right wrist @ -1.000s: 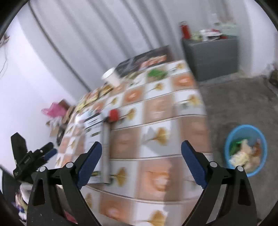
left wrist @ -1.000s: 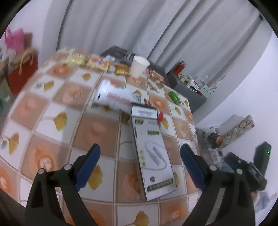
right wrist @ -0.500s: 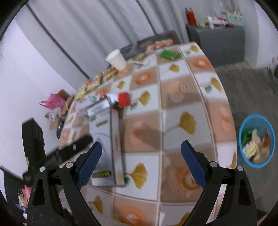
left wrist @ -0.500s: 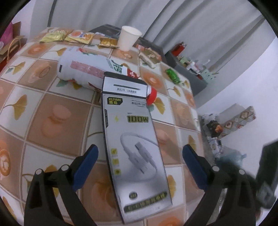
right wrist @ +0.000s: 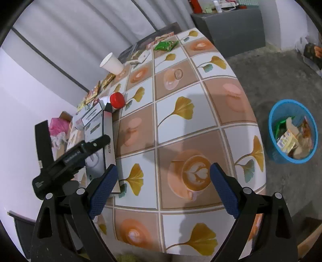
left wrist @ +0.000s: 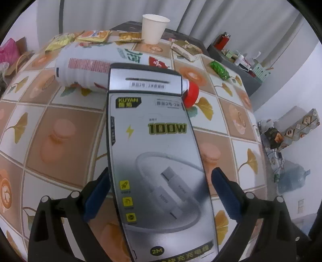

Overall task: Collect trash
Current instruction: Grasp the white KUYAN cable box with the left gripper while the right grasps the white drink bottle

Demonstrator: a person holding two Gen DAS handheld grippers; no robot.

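Grey curtains (left wrist: 211,16), grey cabinet (right wrist: 231,28), concrete floor (right wrist: 281,76)

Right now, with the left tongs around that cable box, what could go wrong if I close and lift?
The cable box leans its far end on the bottle, so lifting may set the bottle rolling across the table. The left tongs straddle only the near end of the long box; it could pivot or slip out. The blue bin sits on the floor off the far side, a long carry.

The cable box (left wrist: 157,161) lies on the counter (left wrist: 50,141), its far end resting on the bottle (left wrist: 90,70). The paper cup (left wrist: 154,28) stands behind the bottle. The trash basket (right wrist: 292,131) sits on the floor right of the counter.
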